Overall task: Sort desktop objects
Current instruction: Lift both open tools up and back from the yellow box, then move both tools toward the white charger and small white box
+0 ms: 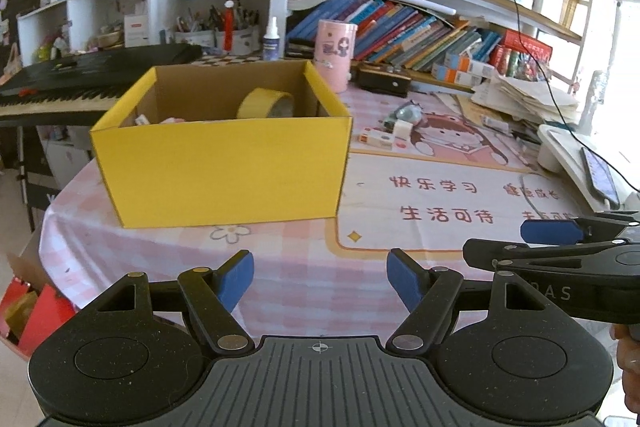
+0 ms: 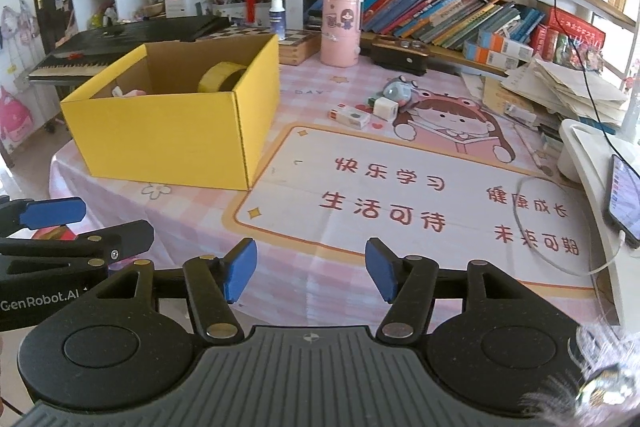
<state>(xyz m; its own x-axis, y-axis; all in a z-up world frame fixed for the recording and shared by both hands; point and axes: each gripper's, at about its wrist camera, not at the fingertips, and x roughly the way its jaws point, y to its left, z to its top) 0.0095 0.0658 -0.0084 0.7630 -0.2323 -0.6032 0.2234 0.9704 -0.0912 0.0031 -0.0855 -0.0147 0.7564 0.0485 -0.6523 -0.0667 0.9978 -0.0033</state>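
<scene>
Left wrist view: the left gripper [image 1: 320, 281] hangs over the near edge of the table, its blue pads spread wide with nothing between them.
Right wrist view: the right gripper [image 2: 312, 271] is likewise spread apart and empty, hovering above the pink desk mat [image 2: 420, 195].
Side by side: each gripper shows at the edge of the other's view, close alongside.
Yellow box [image 1: 224, 163]: open-topped cardboard, standing on the left part of the table, beyond and ahead of the left gripper.
Inside the box: a yellow tape roll [image 1: 266, 103] leans on edge against the far right corner; a small pink-and-white item [image 2: 128, 92] lies at the near left, too hidden to identify.
Loose items: a small white box [image 2: 350, 117], a white cube [image 2: 386, 107] and a grey-blue toy [image 2: 398, 89] lie close together on the mat, to the right of the yellow box and well apart from both grippers.
Behind: a pink canister [image 2: 342, 29] stands upright before the leaning books [image 2: 440, 11].
Right edge: a phone [image 2: 624, 201] rests on a white stand, cable attached.
</scene>
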